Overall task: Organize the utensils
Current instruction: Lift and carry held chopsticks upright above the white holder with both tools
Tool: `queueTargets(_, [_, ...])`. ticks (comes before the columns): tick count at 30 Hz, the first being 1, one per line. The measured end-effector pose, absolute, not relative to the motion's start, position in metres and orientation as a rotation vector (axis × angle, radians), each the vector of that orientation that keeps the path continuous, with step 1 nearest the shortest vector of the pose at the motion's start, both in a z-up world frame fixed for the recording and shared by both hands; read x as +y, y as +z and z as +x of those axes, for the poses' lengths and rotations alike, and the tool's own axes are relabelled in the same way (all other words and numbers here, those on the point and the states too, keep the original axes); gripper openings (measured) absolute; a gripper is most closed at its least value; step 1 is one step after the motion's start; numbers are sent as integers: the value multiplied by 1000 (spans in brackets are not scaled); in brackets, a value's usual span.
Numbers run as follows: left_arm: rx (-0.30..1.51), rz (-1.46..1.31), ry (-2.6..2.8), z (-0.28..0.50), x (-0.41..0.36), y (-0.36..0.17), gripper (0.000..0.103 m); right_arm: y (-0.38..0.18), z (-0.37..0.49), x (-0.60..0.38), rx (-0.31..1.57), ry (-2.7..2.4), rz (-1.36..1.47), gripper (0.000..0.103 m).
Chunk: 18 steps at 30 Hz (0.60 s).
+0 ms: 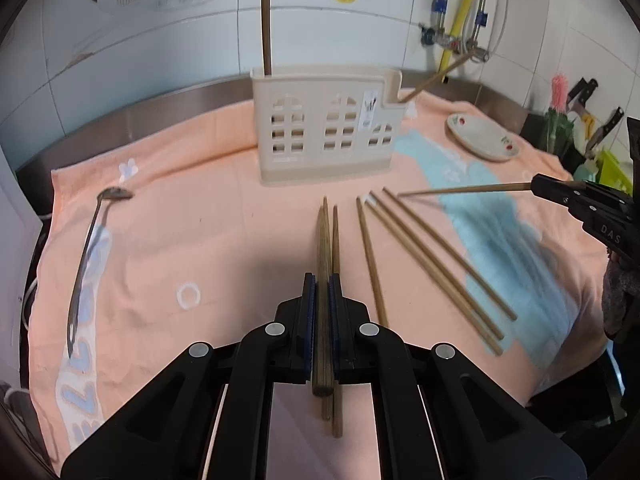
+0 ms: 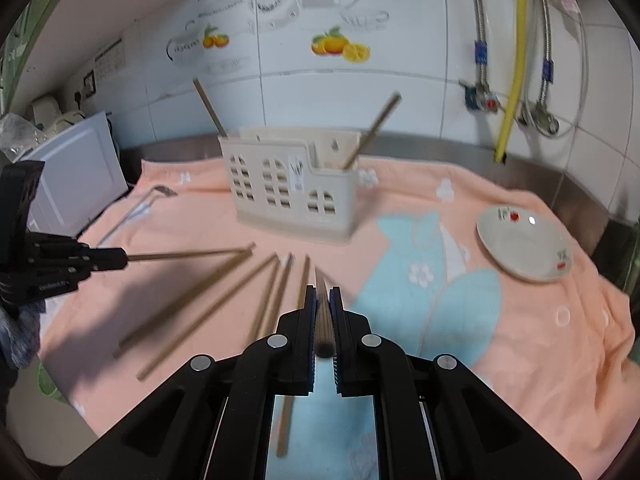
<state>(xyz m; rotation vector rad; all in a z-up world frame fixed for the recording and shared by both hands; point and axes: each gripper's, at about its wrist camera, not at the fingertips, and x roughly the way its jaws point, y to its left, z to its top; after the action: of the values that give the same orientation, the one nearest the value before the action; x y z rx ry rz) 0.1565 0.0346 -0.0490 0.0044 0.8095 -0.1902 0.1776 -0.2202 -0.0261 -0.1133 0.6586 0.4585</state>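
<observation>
Left gripper [image 1: 323,284] had its jaws pinching one wooden chopstick [image 1: 322,280] lengthwise, tip pointing at the holder; two more chopsticks [image 1: 335,248] lay on the towel right under and beside it. Right gripper [image 2: 323,294] likewise was clamped on a single chopstick [image 2: 322,320], butt end showing between the blue pads. In the left view that right gripper [image 1: 576,196] came in from the towel's right edge with its stick held level, and white lettering "DAS" was readable on its black finger; the rest was cut off. Cream plastic utensil holder [image 1: 326,128] with arched window cutouts stood at the back middle of the peach towel [image 1: 192,216]. It carried a small label, print too small to read. One chopstick stood upright in its left compartment [image 1: 266,28], another leaned out of the low right compartment [image 1: 436,76]. Four loose chopsticks [image 1: 432,264] lay fanned out on the towel between the grippers. A metal ladle [image 1: 88,256] lay near the towel's left edge. A white saucer [image 2: 524,244] with red fruit print sat near the back right corner. Wall tile decals showed oranges; their script was illegible.
</observation>
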Motion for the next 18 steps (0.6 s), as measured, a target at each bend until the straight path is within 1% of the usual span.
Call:
queueTargets(7, [768, -38, -197, 170, 35, -31, 6, -3, 193, -204, 627, 477, -129, 6])
queueTargets(15, [731, -36, -205, 185, 32, -11, 6, 13, 213, -197, 628, 494, -131, 6])
queueTargets(18, [710, -24, -210, 191, 28, 1, 6, 27, 221, -195, 617, 500, -140, 6])
